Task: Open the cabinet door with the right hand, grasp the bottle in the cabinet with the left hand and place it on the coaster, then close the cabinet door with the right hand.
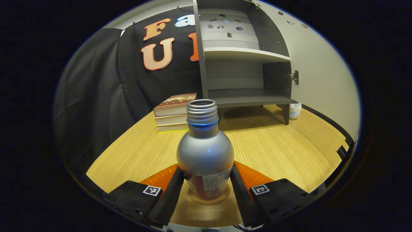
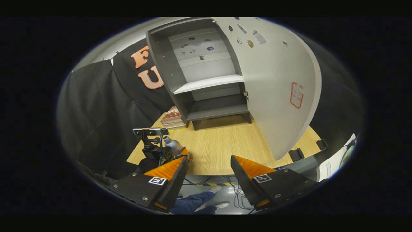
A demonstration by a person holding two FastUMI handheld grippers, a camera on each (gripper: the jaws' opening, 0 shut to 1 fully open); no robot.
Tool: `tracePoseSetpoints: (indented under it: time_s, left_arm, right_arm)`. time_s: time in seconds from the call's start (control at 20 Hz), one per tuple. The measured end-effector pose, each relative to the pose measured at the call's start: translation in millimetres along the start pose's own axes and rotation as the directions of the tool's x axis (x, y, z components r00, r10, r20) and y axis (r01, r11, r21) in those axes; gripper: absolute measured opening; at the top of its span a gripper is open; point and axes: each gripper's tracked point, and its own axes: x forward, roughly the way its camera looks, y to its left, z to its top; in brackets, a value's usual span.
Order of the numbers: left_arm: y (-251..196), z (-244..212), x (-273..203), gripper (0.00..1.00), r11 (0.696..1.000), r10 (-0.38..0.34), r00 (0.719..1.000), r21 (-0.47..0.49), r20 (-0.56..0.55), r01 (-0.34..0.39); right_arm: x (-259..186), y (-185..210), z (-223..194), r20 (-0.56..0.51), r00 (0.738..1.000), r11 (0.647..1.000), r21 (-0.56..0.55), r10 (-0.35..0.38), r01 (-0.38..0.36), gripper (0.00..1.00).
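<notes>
A silver bottle [image 1: 205, 151] with no cap stands upright on a round coaster [image 1: 209, 201] near the table's front edge. My left gripper [image 1: 206, 170] is shut on it, both fingers against its lower sides. In the right gripper view the same bottle [image 2: 173, 145] shows at the left with the left gripper [image 2: 161, 153] around it. The grey cabinet [image 1: 244, 96] stands at the back, its door [image 2: 276, 87] swung wide open and its shelves bare. My right gripper [image 2: 209, 161] hangs open in the air, off the table's front edge, holding nothing.
A stack of books [image 1: 173, 112] lies left of the cabinet on the wooden table [image 1: 273, 145]. A small white object [image 1: 294, 110] sits by the cabinet's right leg. A person's leg [image 2: 193, 201] and cables show below the table edge.
</notes>
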Motion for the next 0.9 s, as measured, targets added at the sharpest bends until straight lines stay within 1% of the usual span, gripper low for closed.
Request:
tracePoseSetpoints:
  time_s: [0.15, 0.35, 0.45, 0.5, 0.6, 0.75, 0.9]
  left_arm:
    - [1.5, -0.6, -1.5, 0.86, 1.0, 0.005, 1.0, -0.012, -0.009, -0.005]
    - [3.8, -0.8, -5.3, 0.87, 1.0, 0.012, 1.0, -0.021, -0.012, -0.012]
    - [2.8, 2.5, -8.2, 0.88, 1.0, 0.007, 1.0, -0.019, 0.0, -0.007]
    - [2.0, 5.0, -8.9, 0.9, 1.0, 0.002, 1.0, -0.017, 0.01, -0.002]
    - [3.6, 12.1, -12.1, 0.95, 1.0, 0.004, 1.0, -0.009, 0.027, -0.004]
    - [5.9, 28.3, -16.8, 0.96, 1.0, 0.003, 0.998, -0.015, 0.055, -0.003]
    - [11.6, 52.3, -24.2, 0.96, 1.0, 0.012, 0.996, -0.006, 0.09, -0.011]
  right_arm:
    - [-6.3, 2.0, -2.4, -0.002, 1.0, 1.0, 0.018, 0.022, -0.022, 0.82]
    - [-7.3, 1.3, -2.7, -0.006, 0.999, 0.999, 0.015, 0.031, -0.031, 0.82]
    - [-8.5, 1.9, 2.0, 0.004, 0.999, 0.999, 0.016, 0.041, -0.041, 0.82]
    - [-8.8, 0.3, 2.6, 0.005, 0.999, 0.999, 0.012, 0.042, -0.042, 0.82]
    - [-10.6, -5.2, 0.9, 0.003, 0.999, 0.999, 0.008, 0.045, -0.045, 0.82]
    - [-19.2, -12.2, 0.3, 0.006, 0.998, 0.998, 0.018, 0.056, -0.056, 0.82]
    - [-44.3, -8.0, 1.9, 0.033, 0.998, 0.998, 0.008, 0.056, -0.056, 0.82]
